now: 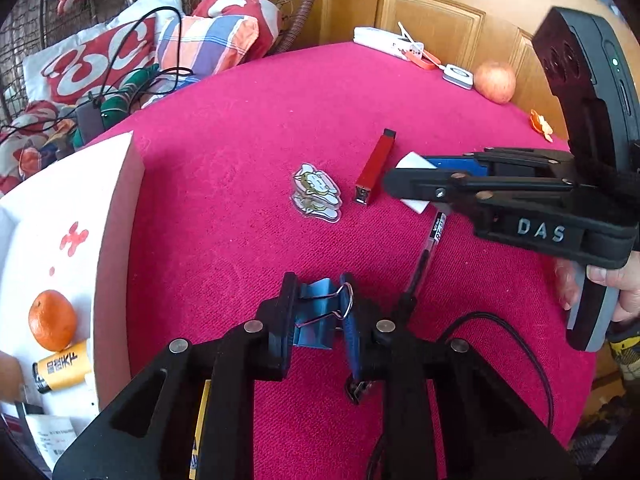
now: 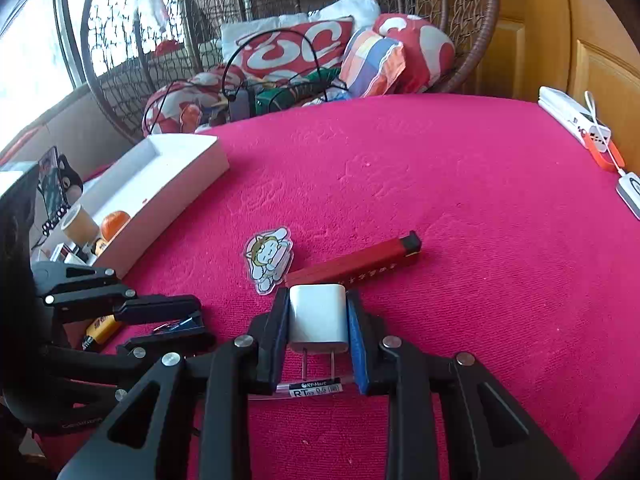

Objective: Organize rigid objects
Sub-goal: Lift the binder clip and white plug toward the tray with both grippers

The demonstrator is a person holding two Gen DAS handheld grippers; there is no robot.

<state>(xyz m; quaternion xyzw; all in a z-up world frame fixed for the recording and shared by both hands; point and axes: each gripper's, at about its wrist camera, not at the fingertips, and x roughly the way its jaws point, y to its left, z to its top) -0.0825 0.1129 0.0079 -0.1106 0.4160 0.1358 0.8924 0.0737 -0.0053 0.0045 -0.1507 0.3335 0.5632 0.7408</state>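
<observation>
Holding a binder clip point(image 1: 320, 308), the left gripper point(image 1: 320, 312) sits nearer the white tray point(image 1: 120, 208); the right gripper point(image 2: 318, 316) clamps a charger plug point(image 2: 318, 316).

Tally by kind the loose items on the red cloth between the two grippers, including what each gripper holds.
Binder clip, in the left gripper: 1
Charger plug, in the right gripper: 1
Pen: 1
Red stick: 1
Cartoon charm: 1
Total: 5
</observation>
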